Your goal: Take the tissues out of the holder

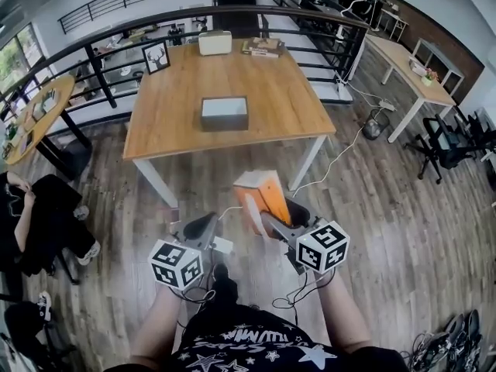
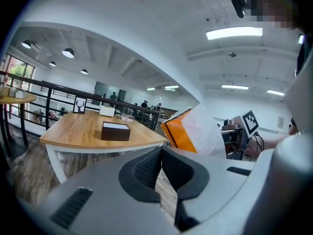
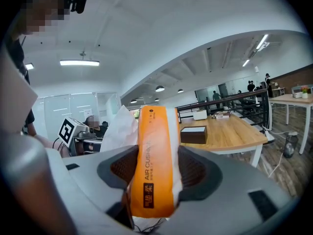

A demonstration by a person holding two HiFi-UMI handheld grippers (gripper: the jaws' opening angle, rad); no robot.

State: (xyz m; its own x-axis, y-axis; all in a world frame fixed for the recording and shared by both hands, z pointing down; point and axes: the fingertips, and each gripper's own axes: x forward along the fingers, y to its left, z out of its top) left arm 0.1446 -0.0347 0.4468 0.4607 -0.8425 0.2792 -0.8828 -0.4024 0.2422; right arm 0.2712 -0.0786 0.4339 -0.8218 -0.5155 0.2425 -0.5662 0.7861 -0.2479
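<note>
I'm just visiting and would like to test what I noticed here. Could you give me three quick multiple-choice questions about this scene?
1. Where is the dark box?
A. On the floor
B. On the wooden table
C. Between a gripper's jaws

2. What colour is most of the pack in the right hand-held gripper?
A. Blue
B. Green
C. Orange

3. How do the jaws of the left hand-held gripper stand?
A. Together, with nothing between them
B. Clamped on the pack
C. Wide apart

Answers:
1 B: the head view shows the box near the middle of the tabletop.
2 C: the right gripper view shows an orange wrapper with white at its edges.
3 A: in the left gripper view the two pads meet and nothing is between them.
</note>
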